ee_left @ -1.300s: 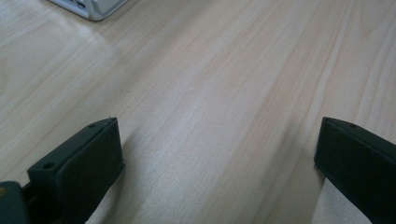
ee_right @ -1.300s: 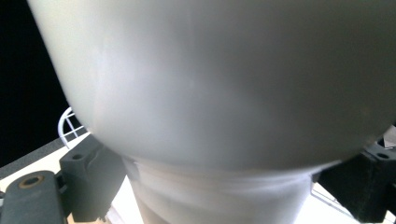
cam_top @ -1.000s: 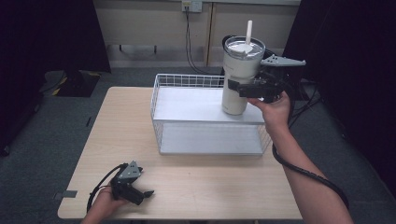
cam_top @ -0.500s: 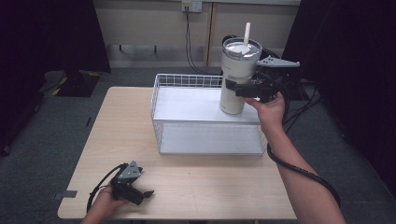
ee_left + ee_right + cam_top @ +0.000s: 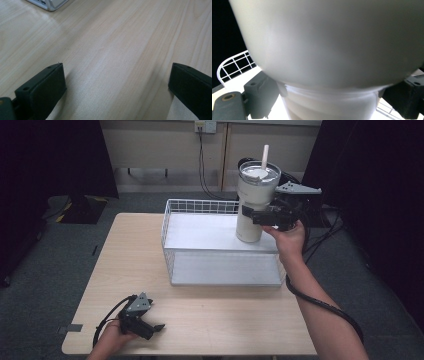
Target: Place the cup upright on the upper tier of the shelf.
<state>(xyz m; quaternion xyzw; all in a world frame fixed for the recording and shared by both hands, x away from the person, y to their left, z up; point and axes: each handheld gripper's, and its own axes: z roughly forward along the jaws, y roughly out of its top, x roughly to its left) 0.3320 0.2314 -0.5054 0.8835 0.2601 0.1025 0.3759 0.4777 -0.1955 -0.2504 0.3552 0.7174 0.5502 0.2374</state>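
The right tongs (image 5: 256, 215) clench the cream tumbler (image 5: 254, 200) at its narrow lower body, holding it upright over the white wire basket (image 5: 200, 206). The left tongs (image 5: 152, 327) rest released on the tabletop (image 5: 130, 255).

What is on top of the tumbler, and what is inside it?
The tumbler, held by the right tool over the basket, has a lid with a white straw standing up through it. The lid and walls hide the contents.
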